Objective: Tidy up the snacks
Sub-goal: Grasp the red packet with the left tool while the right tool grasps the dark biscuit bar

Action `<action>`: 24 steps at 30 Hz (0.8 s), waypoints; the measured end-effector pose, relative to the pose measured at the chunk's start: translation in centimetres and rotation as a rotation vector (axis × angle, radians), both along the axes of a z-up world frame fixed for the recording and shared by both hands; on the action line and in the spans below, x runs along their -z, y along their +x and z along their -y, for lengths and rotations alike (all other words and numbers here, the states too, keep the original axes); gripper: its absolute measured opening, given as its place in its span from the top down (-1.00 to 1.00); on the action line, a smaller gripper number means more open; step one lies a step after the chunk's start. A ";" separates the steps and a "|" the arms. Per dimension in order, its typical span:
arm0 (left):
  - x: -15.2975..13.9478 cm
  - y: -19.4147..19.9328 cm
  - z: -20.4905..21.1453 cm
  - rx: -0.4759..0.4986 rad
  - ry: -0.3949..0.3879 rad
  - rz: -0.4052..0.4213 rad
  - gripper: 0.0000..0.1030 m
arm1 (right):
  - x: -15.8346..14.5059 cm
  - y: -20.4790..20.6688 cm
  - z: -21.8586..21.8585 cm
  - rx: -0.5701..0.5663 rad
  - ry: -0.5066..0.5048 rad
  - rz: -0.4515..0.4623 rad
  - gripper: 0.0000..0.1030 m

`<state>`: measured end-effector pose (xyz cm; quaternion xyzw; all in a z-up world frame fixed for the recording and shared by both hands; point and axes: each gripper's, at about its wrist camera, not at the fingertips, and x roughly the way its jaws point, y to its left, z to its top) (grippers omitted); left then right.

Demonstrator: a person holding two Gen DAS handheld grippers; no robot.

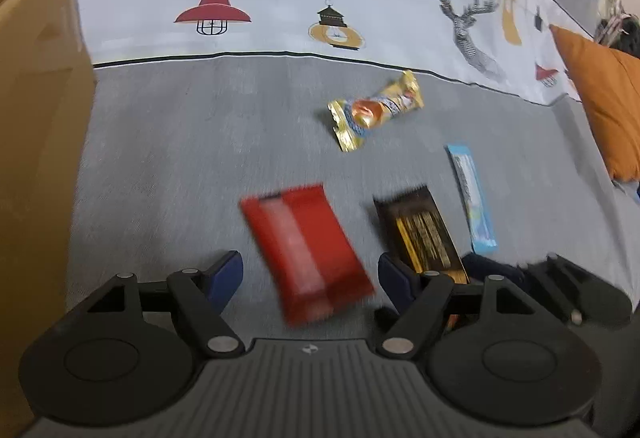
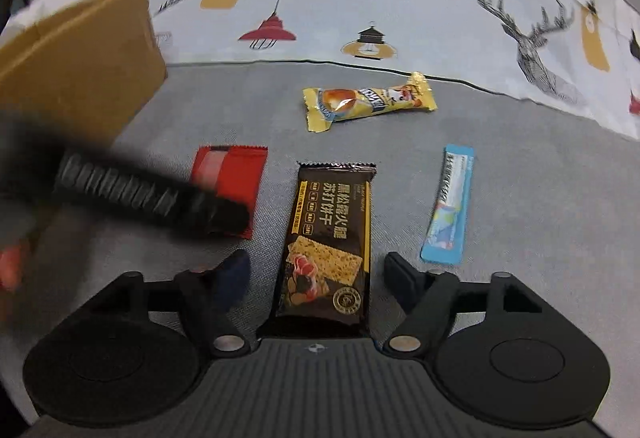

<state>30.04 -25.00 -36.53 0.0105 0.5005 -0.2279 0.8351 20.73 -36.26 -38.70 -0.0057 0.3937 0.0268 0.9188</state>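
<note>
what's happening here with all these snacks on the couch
A person is sorting snacks with a gripper in each hand. The left gripper is open around a red packet, not pressing it. The right gripper is open around a black cracker packet. A yellow cake wrapper and a blue stick sachet lie untouched; a cardboard box waits at left.

Left hand-held gripper (image 1: 310, 274) and right hand-held gripper (image 2: 316, 276) both angle downward, jaws spread.

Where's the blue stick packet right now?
The blue stick packet lies flat on the grey cloth, right of the dark cracker pack, below the yellow snack.
</note>
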 end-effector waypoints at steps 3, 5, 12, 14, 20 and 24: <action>0.3 0.3 2.1 0.052 0.105 0.093 0.02 | 0.0 0.7 0.9 0.019 0.028 0.008 -0.35; 0.2 0.1 2.6 0.092 0.124 0.120 0.21 | -0.3 0.8 1.8 0.061 0.037 0.021 0.20; -0.4 -1.2 0.0 0.055 0.064 0.048 0.81 | -0.8 0.5 5.6 0.156 0.153 0.036 0.20; -0.8 -1.6 -0.8 0.041 0.051 0.040 0.83 | -0.9 0.4 6.0 0.164 0.179 0.043 0.20; -3.9 -2.2 -2.5 0.016 0.004 0.026 0.84 | -2.2 0.1 6.6 0.164 0.232 0.070 0.20; -7.6 -3.0 -3.5 0.026 -0.014 0.015 0.84 | -4.4 -1.0 6.5 0.144 0.251 0.125 0.20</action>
